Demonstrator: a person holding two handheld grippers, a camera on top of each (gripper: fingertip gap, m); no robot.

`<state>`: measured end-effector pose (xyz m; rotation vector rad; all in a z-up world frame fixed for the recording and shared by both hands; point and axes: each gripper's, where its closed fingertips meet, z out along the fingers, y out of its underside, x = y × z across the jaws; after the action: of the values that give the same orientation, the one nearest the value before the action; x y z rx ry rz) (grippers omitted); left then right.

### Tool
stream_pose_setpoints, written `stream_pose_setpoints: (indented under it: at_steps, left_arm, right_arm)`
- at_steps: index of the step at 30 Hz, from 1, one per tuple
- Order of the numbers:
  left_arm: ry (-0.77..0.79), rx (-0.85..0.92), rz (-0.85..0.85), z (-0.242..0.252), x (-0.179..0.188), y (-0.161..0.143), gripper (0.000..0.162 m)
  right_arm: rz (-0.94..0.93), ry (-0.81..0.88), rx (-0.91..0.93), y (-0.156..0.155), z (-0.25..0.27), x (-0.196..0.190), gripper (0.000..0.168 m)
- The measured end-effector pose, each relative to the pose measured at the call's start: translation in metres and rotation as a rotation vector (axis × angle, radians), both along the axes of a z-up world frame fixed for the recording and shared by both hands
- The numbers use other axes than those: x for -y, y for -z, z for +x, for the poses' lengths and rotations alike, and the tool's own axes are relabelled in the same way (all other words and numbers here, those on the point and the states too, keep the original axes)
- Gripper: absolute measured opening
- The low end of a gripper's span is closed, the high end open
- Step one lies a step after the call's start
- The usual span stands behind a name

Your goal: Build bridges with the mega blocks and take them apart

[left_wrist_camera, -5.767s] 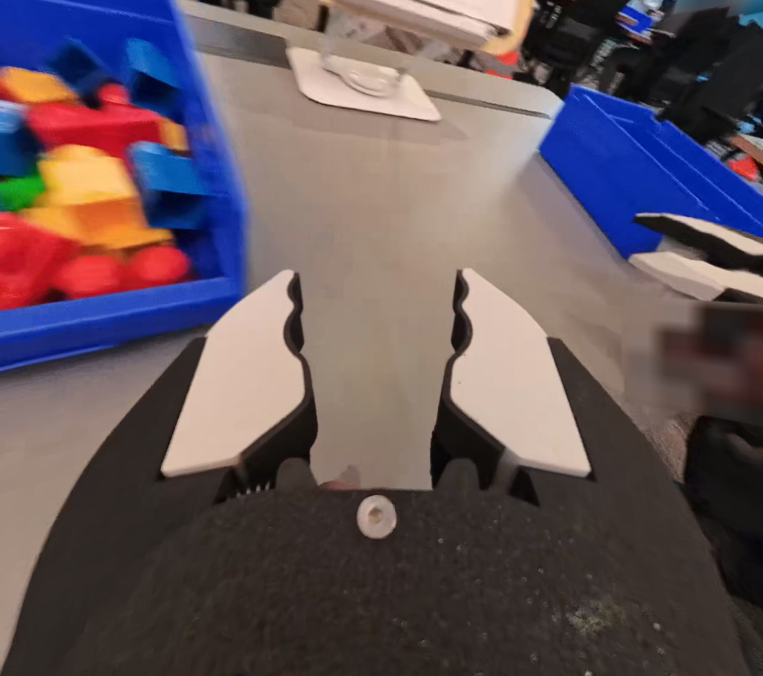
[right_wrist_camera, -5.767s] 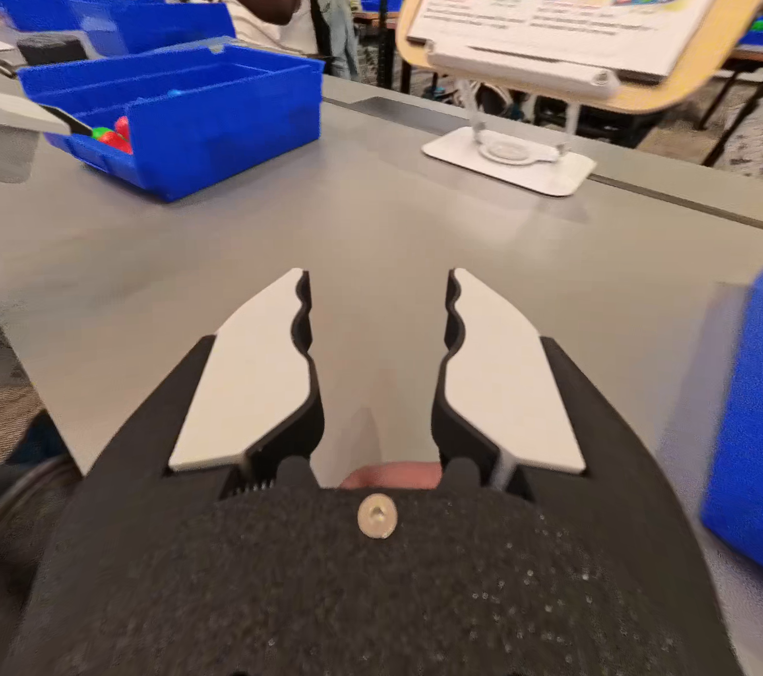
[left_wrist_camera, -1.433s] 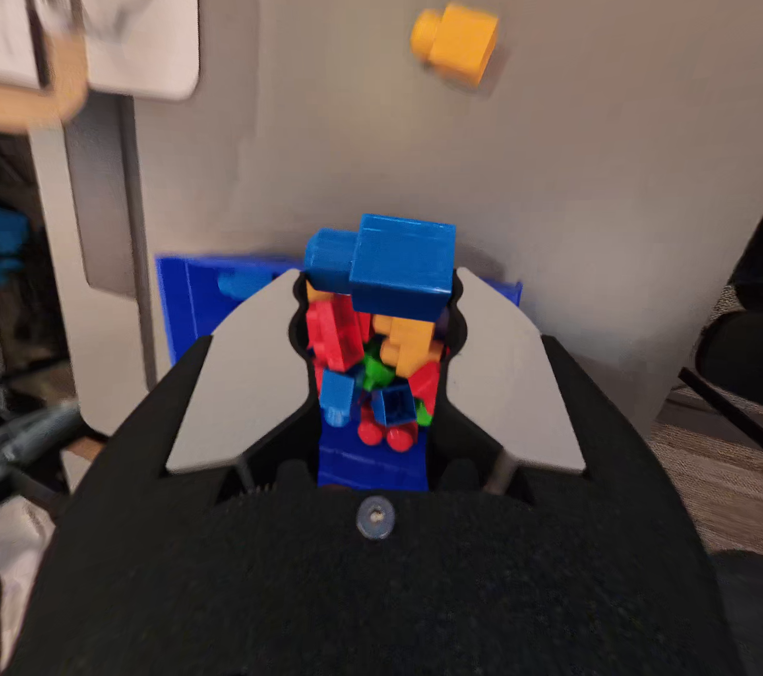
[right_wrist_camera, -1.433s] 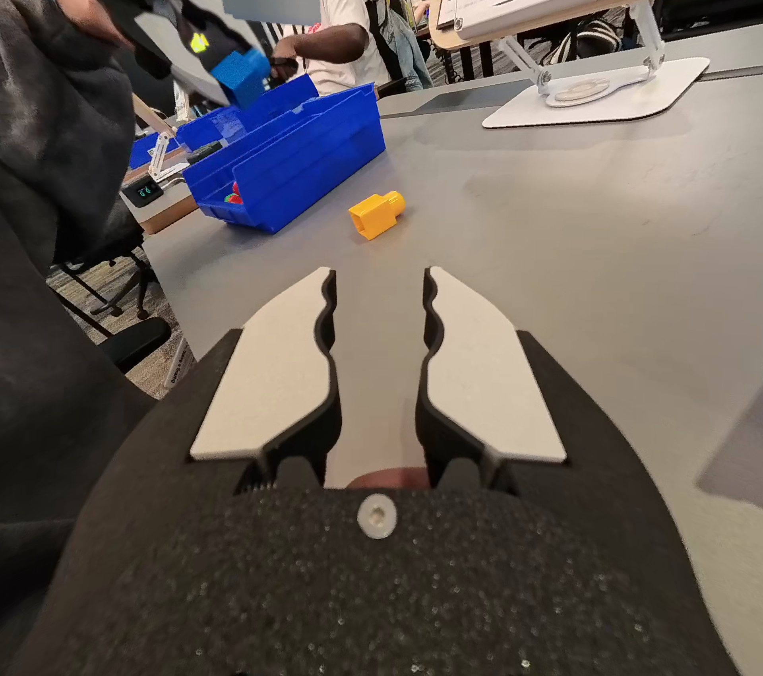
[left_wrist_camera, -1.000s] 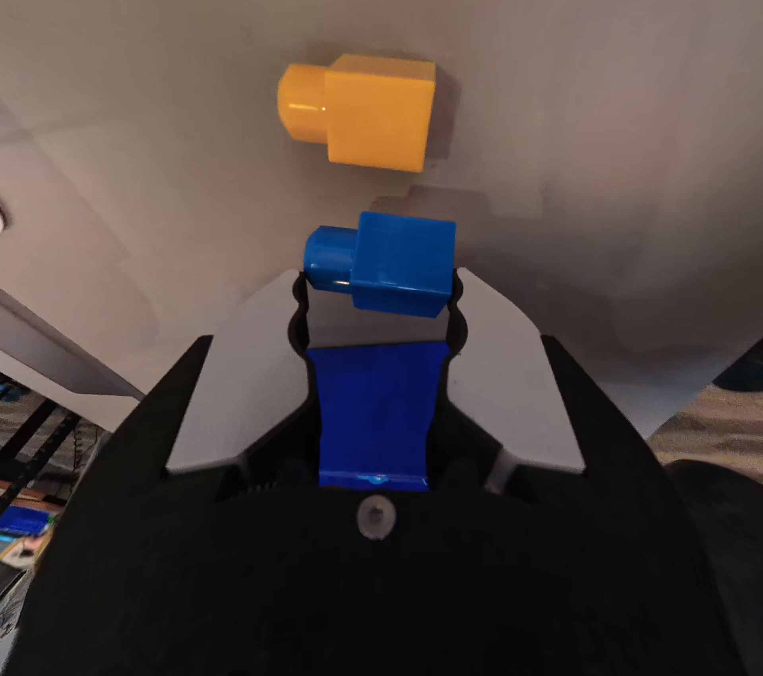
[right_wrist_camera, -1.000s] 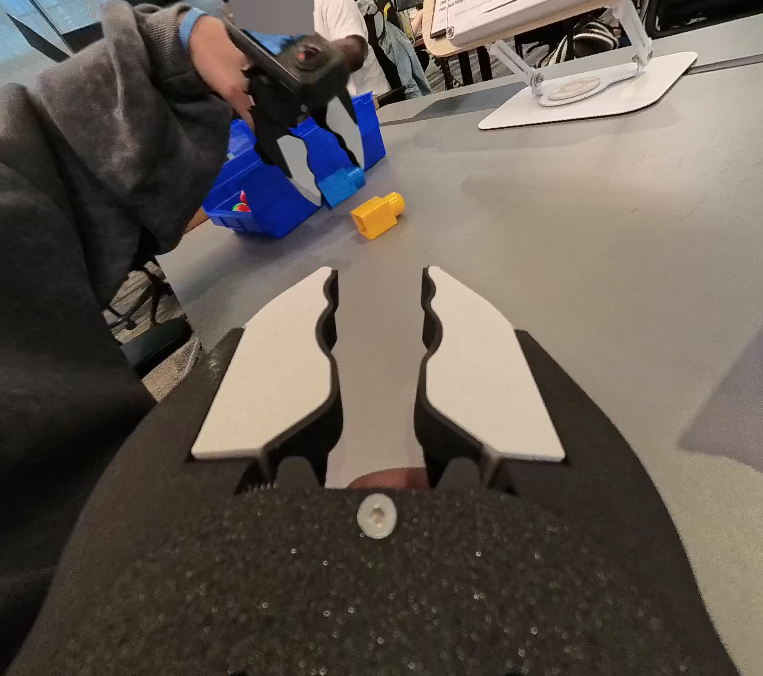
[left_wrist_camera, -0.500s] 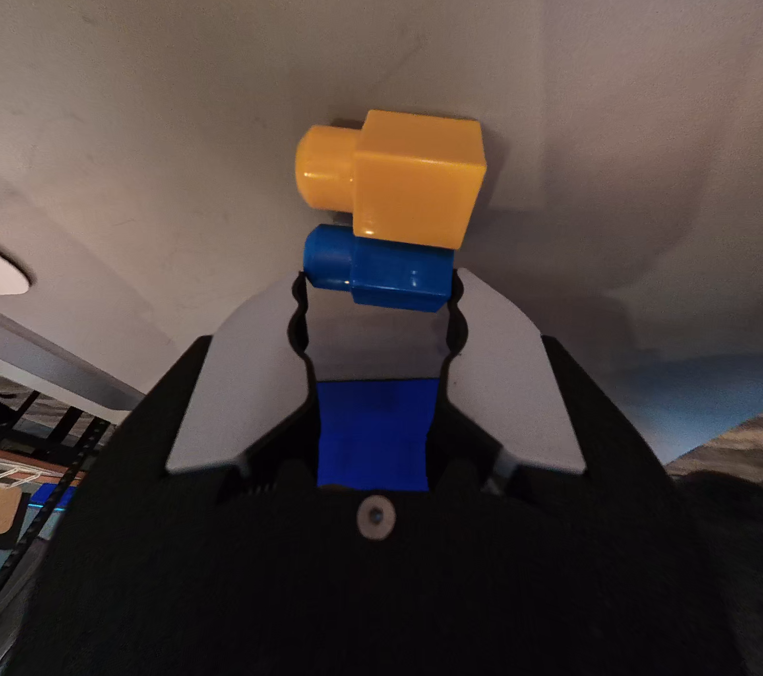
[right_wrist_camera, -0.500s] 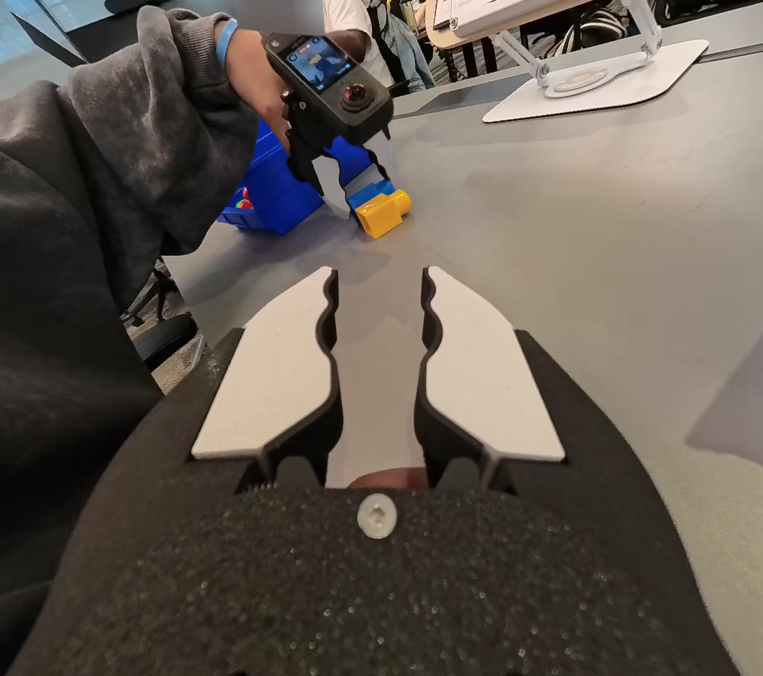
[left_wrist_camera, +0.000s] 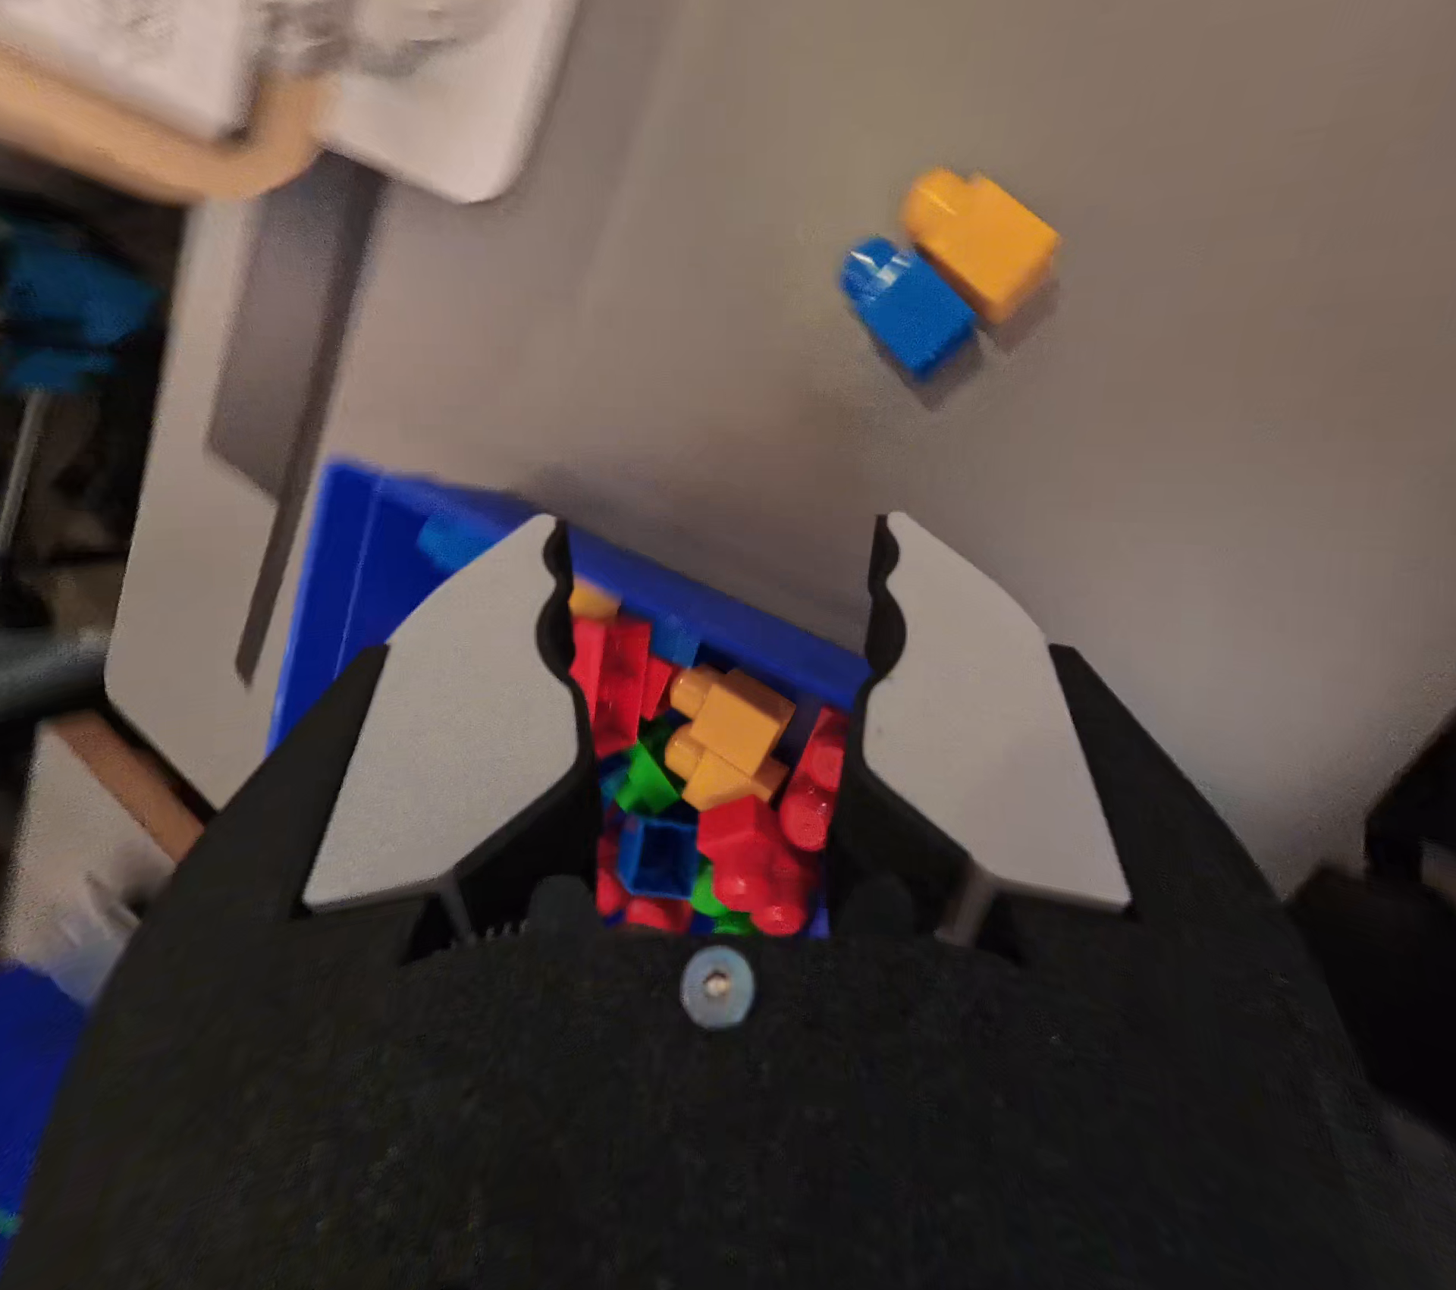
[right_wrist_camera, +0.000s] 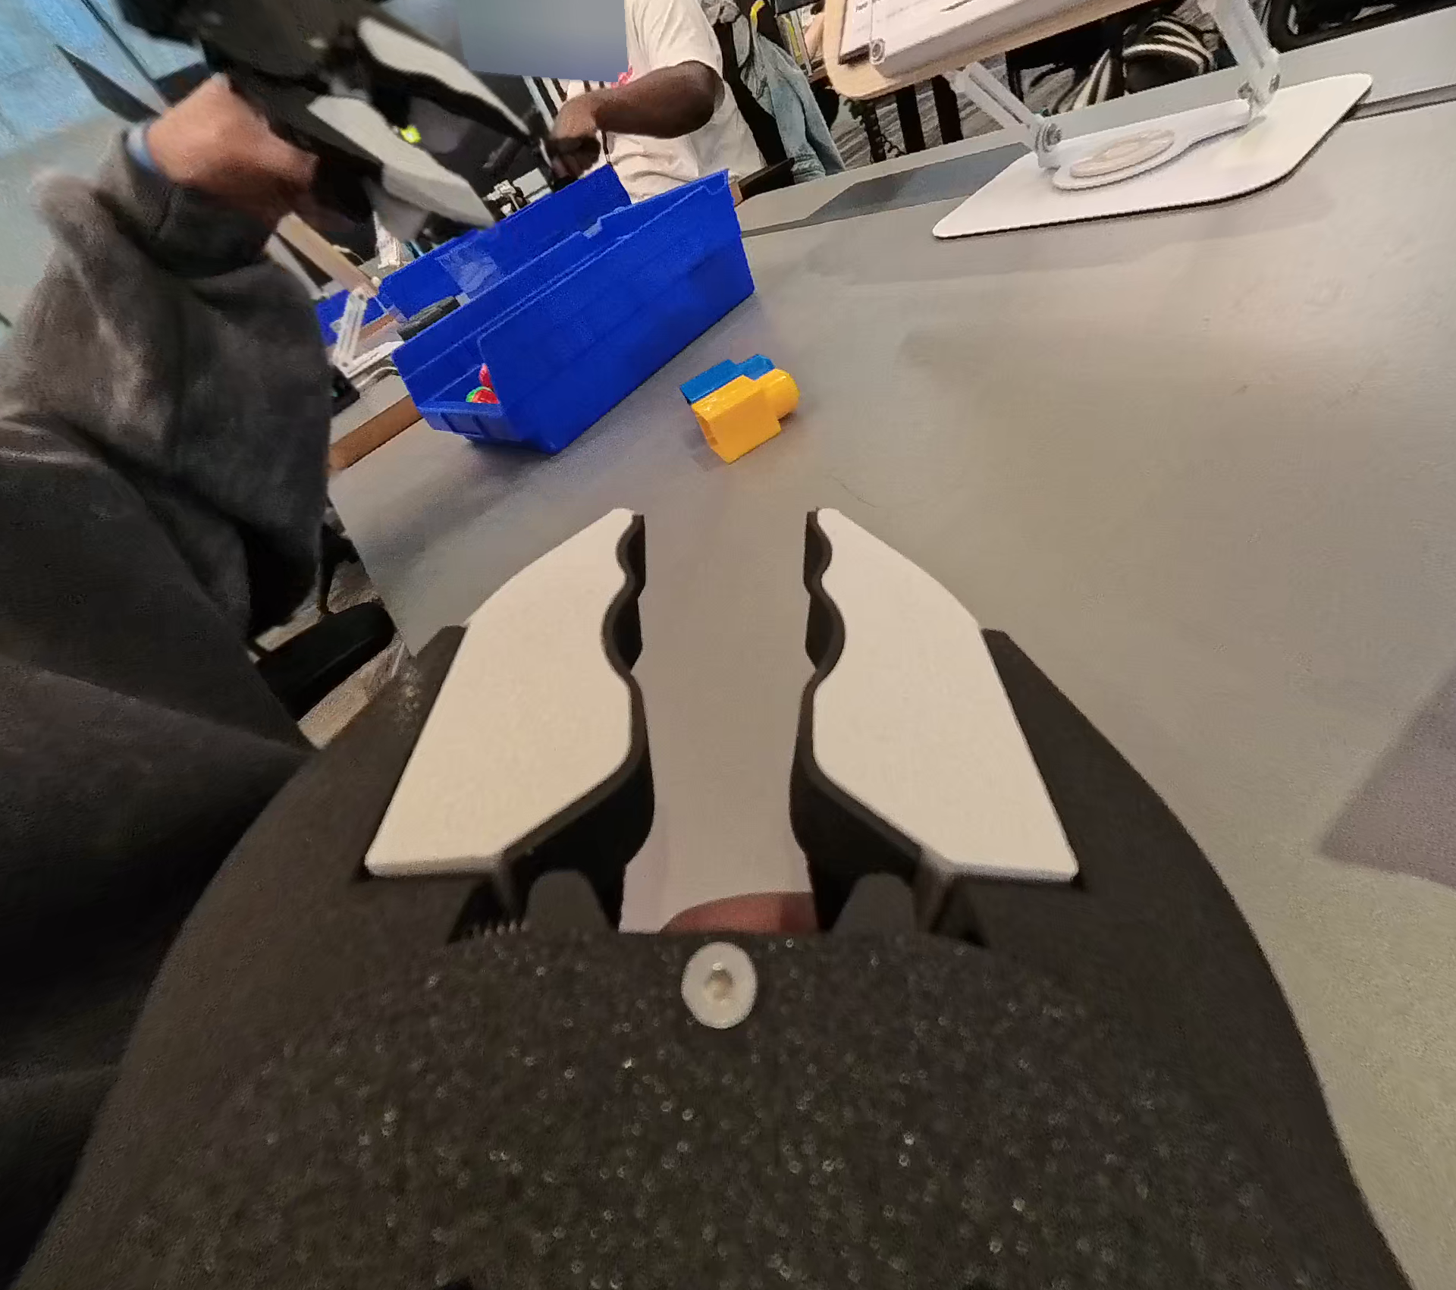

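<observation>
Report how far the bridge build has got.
Barely started. Done: a blue block and a yellow block lie on their sides, side by side, on the grey table; nothing is stacked. In hand: nothing; the left gripper hangs open over the blue bin of blocks, and the right gripper is open and empty. Left: every bridge, then taking them apart.
</observation>
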<state>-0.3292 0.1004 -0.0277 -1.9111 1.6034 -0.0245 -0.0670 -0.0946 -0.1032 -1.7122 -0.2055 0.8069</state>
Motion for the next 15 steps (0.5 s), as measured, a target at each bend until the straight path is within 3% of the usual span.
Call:
stream_pose_setpoints:
  at_steps: [2,6,11,15]
  left_arm:
    - [-0.192,0.221,0.064,-0.042,-0.002,-0.015,0.076]
    - [-0.356,0.457,0.058,-0.093,0.033,0.013,0.075]
    - [-0.417,0.488,0.001,-0.101,0.059,0.049,0.074]
    - [-0.401,0.341,0.004,-0.099,0.042,0.065,0.074]
  right_arm:
    - [0.008,-0.001,0.013,-0.002,-0.002,0.001,0.039]
    - [0.021,-0.003,0.024,-0.004,-0.005,-0.001,0.039]
    - [-0.009,-0.035,0.014,0.003,-0.013,-0.007,0.039]
    - [-0.008,-0.043,0.004,0.002,-0.015,-0.007,0.039]
